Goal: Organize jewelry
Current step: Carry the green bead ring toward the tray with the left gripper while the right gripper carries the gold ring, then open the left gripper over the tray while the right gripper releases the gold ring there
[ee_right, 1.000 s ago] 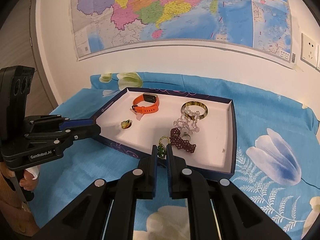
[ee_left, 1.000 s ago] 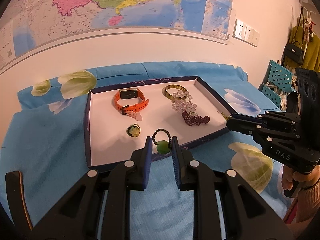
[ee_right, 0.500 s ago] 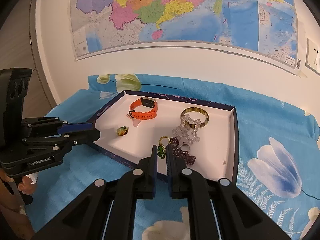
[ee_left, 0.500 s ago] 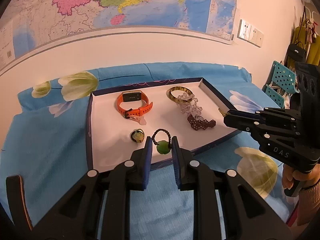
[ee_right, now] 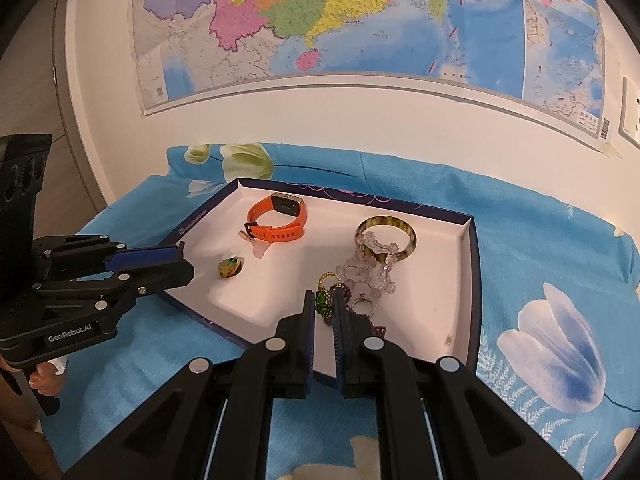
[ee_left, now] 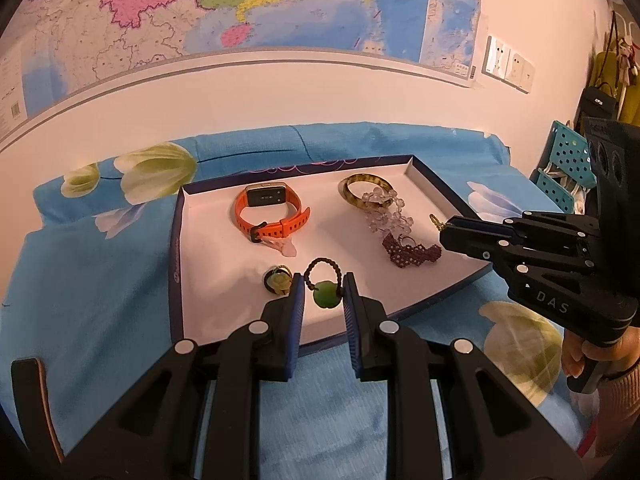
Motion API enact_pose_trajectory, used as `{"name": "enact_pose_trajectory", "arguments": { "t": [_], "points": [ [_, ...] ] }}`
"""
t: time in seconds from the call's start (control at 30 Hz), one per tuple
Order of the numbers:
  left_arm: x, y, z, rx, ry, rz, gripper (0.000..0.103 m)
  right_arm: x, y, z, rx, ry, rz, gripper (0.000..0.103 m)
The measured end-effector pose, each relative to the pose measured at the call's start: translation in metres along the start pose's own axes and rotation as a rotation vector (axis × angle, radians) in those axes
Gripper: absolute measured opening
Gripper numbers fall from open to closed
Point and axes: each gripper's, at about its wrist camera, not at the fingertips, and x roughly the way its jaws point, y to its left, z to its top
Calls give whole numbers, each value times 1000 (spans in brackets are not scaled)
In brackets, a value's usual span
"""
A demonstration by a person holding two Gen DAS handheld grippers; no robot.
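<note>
A shallow box tray (ee_left: 175, 248) with a white floor lies on the blue flowered cloth. In it are an orange watch (ee_left: 269, 209), an amber bangle (ee_left: 362, 187), clear beads (ee_left: 390, 216), a dark red beaded piece (ee_left: 412, 254) and a small ring (ee_left: 277, 280). My left gripper (ee_left: 322, 294) is shut on a green bead pendant with a black cord loop (ee_left: 325, 293), above the tray's near side. My right gripper (ee_right: 320, 306) is shut on a green beaded charm with a gold loop (ee_right: 322, 300), above the tray (ee_right: 474, 264).
The blue flowered cloth (ee_left: 100, 300) covers the surface around the tray. A wall with a large map (ee_left: 240, 12) is behind. A teal perforated chair (ee_left: 568, 168) and hanging bags stand at the far right in the left wrist view.
Both grippers have drawn back a little from the tray and risen, each still holding its piece. The tray contents have not moved.
</note>
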Motion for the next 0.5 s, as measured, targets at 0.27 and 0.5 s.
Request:
{"name": "enact_pose_trajectory", "arguments": {
  "t": [0.27, 0.5],
  "points": [
    [11, 5, 3, -5, 14, 19, 20, 14, -3, 3, 1, 25, -13, 7],
    [20, 8, 3, -8, 28, 31, 20, 25, -5, 3, 1, 43, -23, 7]
  ]
}}
